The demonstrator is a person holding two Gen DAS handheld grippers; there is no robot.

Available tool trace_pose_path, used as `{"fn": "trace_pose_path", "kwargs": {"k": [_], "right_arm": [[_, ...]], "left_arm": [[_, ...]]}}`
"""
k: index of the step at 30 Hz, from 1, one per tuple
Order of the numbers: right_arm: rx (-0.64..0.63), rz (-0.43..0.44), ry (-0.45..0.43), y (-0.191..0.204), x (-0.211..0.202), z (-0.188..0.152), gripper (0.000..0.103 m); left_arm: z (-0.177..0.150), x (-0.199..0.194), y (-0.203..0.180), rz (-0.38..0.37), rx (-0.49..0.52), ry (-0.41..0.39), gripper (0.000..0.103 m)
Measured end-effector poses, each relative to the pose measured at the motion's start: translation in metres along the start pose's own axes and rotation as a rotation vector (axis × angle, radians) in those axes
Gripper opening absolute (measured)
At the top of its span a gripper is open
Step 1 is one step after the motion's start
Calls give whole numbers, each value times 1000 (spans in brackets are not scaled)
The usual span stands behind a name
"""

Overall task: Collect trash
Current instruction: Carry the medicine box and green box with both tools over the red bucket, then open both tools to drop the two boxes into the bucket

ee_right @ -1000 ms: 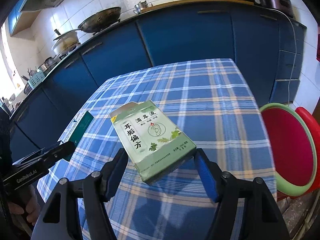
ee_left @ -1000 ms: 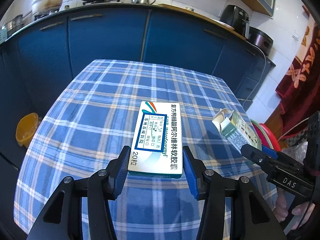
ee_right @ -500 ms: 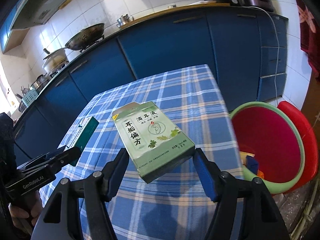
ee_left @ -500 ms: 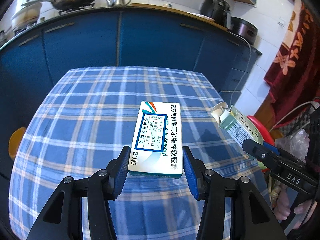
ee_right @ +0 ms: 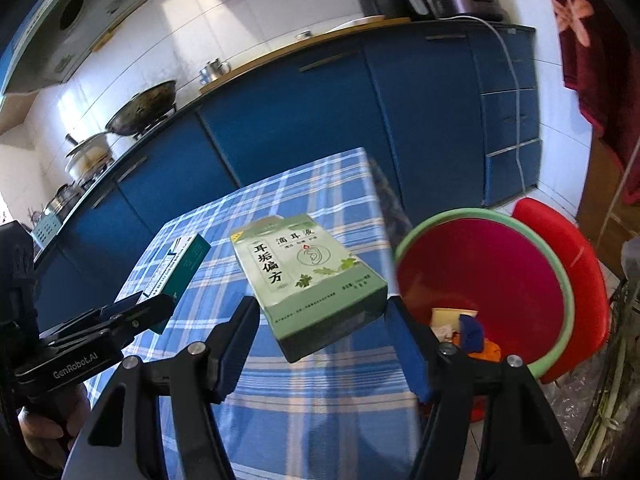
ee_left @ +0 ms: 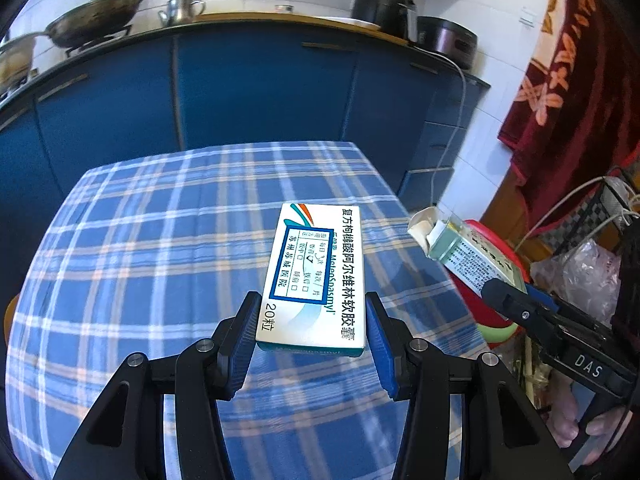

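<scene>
Boxes in both grippers, held up over the table (ee_left: pixel 120 248) with its blue plaid cloth. The left gripper (ee_left: pixel 310 338) is clamped on a white box (ee_left: pixel 316 276) with blue print, its blue pads pressing the box's long sides near the close end; the box lies flat, face up, sticking out forward. From the other side, this same box (ee_right: pixel 176 266) shows a teal edge and points up and away from the left gripper (ee_right: pixel 156 308).

The right gripper (ee_right: pixel 324 344) is squeezed on a green box (ee_right: pixel 308 276) printed with an ear and leaves, tilted with its far end higher. In the left view the green box (ee_left: pixel 464 256) has its white end flap open, and the right gripper (ee_left: pixel 508 300) comes in from the right edge.

Just past the table's right corner sits a red bin (ee_right: pixel 484 276) with a green rim, near a red stool (ee_right: pixel 572 248). Scraps lie at the bin's bottom: something blue, something orange, a pale piece. The green box hangs beside the bin's rim, not over its mouth.

Blue cabinets (ee_left: pixel 256 92) run along the back, a wok (ee_left: pixel 96 18) on the stove.
</scene>
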State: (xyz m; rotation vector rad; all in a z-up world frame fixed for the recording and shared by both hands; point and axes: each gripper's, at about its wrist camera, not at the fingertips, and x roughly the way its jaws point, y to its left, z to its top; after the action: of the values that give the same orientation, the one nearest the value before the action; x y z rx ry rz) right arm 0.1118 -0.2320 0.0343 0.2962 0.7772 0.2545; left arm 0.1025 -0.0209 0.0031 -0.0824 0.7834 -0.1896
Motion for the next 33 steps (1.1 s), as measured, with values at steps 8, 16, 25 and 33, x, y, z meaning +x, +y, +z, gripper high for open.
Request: {"fn": "trace_pose_path", "kwargs": {"k": [8,16,25,33], "right_arm": [[51,-53,-24,-34,-8,3,65],[86,-17,-32,-54,-7,3,65],[86,-122,-93,-72,-15,15,63],[109,-253,-86,-104,-5,17,61]], "left_arm": [[13,20,-33,-38,56,18,52],[19,37,-59,-62,88,41,52],[30,48,-77,-81,109,45,52],[34,70,-109,-136,162,78,52]]}}
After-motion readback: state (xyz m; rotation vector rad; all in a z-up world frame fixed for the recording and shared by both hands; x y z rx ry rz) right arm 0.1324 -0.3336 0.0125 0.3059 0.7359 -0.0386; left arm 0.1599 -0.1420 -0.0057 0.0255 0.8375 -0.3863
